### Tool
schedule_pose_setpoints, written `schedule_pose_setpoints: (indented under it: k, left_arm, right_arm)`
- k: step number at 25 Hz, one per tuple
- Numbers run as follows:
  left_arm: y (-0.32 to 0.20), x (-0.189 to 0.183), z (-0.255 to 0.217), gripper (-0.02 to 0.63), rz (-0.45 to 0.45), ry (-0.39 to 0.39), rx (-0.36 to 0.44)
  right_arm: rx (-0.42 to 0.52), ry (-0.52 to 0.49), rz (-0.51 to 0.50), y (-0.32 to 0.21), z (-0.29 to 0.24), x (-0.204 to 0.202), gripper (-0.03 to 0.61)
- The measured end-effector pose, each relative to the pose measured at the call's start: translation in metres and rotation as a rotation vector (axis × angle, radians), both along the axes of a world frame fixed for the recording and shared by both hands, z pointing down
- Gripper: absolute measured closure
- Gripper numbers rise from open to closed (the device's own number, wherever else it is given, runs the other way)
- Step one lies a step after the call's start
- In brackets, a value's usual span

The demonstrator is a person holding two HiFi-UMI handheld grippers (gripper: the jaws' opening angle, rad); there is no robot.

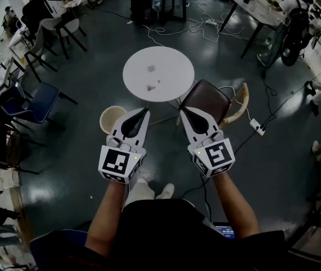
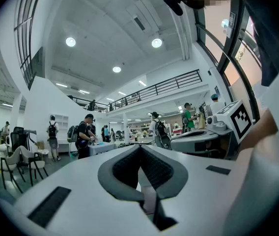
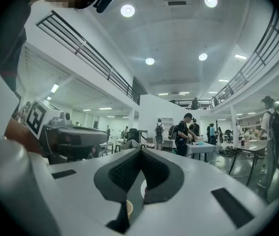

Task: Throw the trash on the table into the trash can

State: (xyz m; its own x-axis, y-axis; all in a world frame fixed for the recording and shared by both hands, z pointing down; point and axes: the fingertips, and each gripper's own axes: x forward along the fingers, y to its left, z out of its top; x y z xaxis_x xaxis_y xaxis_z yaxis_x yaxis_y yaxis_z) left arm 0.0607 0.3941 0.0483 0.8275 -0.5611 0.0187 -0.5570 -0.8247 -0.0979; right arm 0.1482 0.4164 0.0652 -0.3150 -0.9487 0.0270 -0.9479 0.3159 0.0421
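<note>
- Holding left gripper (image 1: pixel 144 113) and right gripper (image 1: pixel 182 112) level, side by side, short of the table (image 1: pixel 174 66).
- Both claws are staying... no: both are sitting pinched narrow, jaws together, nothing between them.
- Trash is lying on the tabletop: grey scrap (image 1: pixel 152 87) near our edge, another scrap (image 1: pixel 151 68) mid-table.
- Trash can (image 1: pixel 103 117) is standing on the floor, near the table's left.
</note>
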Motion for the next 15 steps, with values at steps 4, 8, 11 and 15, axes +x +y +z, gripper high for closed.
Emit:
schedule_pose_setpoints:
  k: [4,8,11,15]
  left_arm:
    - [-0.008,0.000,0.005,0.598,-0.012,-0.004,-0.001]
    - [-0.025,0.003,0.010,0.598,-0.026,-0.010,0.008]
    - [-0.042,0.003,0.012,0.598,-0.038,-0.011,-0.008]
    - [-0.069,0.006,0.020,0.598,-0.031,-0.011,0.001]
  right_arm:
    - [0.011,-0.034,-0.011,-0.006,0.002,0.001,0.560]
    - [0.005,-0.033,-0.019,-0.021,0.007,0.006,0.560]
    - [-0.003,-0.033,-0.022,-0.037,0.010,0.008,0.560]
    - [-0.008,-0.029,-0.022,-0.062,0.014,0.010,0.560]
